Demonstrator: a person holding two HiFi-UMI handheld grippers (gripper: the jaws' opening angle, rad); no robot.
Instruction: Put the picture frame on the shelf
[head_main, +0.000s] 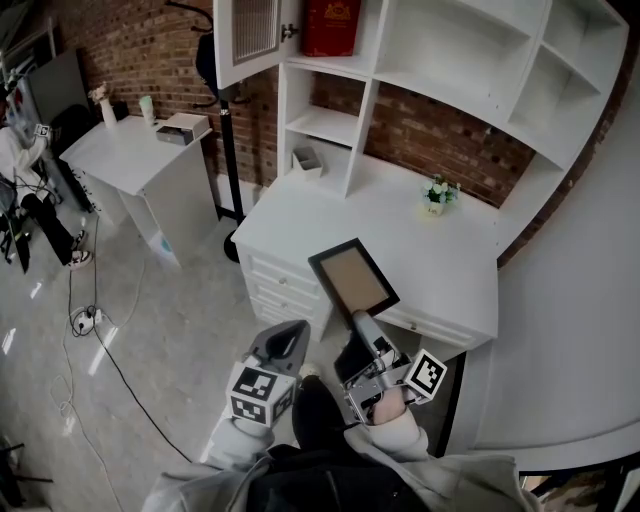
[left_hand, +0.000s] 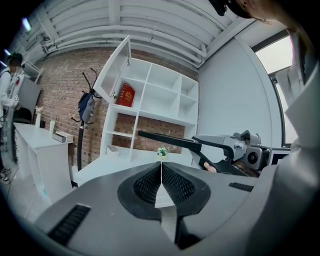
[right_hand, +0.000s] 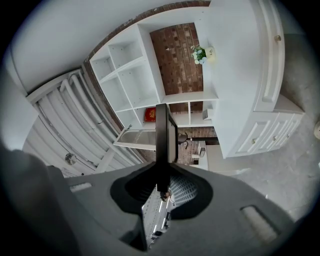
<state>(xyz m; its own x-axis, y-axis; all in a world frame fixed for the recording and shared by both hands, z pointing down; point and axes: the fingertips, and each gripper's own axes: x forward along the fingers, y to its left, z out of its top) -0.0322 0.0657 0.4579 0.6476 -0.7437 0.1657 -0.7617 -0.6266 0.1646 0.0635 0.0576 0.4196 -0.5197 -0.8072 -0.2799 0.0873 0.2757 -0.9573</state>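
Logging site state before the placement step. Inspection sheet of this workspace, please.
Surface: white desk with drawers.
Job's things: black-framed picture frame with brown panel, held in the air at the desk's front; white cubby shelf has free compartments.
Clutter: small potted flowers on desk; red box and grey box in cubbies.
Grippers: right tongs shut on the frame's edge; left tongs shut, empty.
Cables: black cables on floor, left.
Surroundings: red brick wall, white side table.
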